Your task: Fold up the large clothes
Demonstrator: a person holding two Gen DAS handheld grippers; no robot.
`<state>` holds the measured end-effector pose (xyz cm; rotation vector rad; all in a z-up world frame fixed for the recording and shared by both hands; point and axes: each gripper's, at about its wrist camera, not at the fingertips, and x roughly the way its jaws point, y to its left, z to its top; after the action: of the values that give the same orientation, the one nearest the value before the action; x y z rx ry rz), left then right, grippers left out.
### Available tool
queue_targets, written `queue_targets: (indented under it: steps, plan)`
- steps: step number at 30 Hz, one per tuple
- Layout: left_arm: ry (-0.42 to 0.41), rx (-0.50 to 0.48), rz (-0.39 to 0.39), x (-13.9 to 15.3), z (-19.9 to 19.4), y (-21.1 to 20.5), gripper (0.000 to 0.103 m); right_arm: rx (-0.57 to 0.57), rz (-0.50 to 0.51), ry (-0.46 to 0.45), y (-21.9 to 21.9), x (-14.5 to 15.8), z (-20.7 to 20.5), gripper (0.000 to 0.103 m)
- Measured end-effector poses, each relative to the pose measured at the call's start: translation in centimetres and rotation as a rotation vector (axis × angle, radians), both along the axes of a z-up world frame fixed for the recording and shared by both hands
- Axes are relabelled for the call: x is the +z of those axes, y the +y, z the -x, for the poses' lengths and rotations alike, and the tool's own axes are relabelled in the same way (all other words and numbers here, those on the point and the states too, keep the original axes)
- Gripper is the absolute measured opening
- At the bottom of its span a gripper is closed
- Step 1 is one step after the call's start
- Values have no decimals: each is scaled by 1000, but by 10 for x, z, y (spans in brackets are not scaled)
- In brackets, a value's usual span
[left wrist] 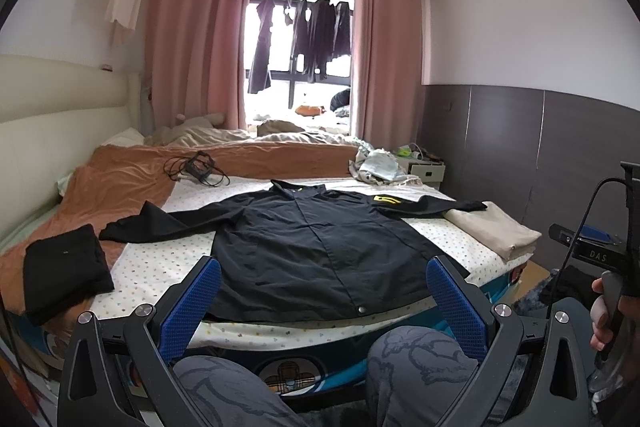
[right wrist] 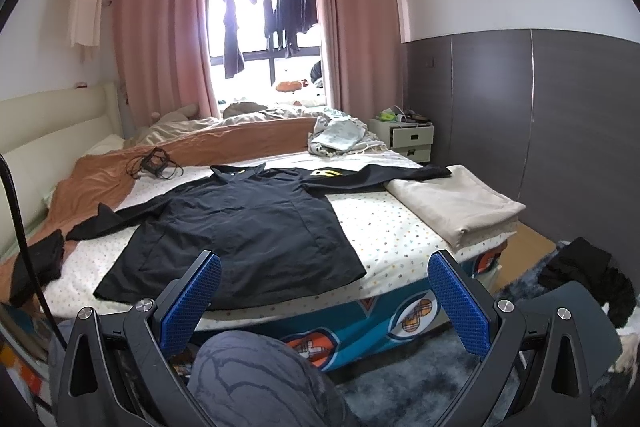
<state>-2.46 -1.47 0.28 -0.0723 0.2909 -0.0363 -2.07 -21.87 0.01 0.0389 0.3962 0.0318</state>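
Two grippers, both wide open and holding nothing: the left gripper (left wrist: 323,301) and the right gripper (right wrist: 324,301) hang at the foot of the bed (right wrist: 396,227), over the person's knees (left wrist: 416,367), blue fingers (left wrist: 192,307) spread well apart and clear of any cloth. Just past them the black jacket (left wrist: 316,247) lies flat and face up on the dotted sheet, hem at the near edge of the mattress, front closed, a snap showing at the bottom. Both sleeves are out to the sides: the left sleeve (left wrist: 160,223) runs onto the orange blanket (left wrist: 120,179), and the right sleeve (right wrist: 384,173), the one with the yellow patch, ends with its cuff resting on a folded beige cloth (right wrist: 452,203) at the right corner of the bed. A dark folded garment (left wrist: 64,267) sits on the left, so I'd guess at least one piece is already done, maybe the beige one too. The jacket itself looks spread and smoothed but not folded at all, so as I read it the sleeves need bringing in, then the body needs folding over. Farther back there's a tangle of cable (left wrist: 198,169), a crumpled pale cloth (right wrist: 340,139) by the nightstand (right wrist: 408,139), rumpled bedding, then pink curtains (right wrist: 160,27) and dark clothes hanging (left wrist: 316,31) at the window.
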Motion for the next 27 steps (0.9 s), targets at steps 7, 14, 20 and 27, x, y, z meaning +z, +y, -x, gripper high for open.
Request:
queue_targets:
  steps: [7,14,20,27]
  plan:
    - [13,-5,1,0,-1,1,103,4,-7,4,-3,-5,-2,103]
    - [22,-5,1,-2,-2,1,103,-3,-23,18,-7,-6,-3,103]
    - [36,-6,15,-5,-2,4,103,-3,-19,27,-7,-8,-5,103]
    - [37,-15,15,-8,2,5,103,7,-9,30,1,-10,-3,103]
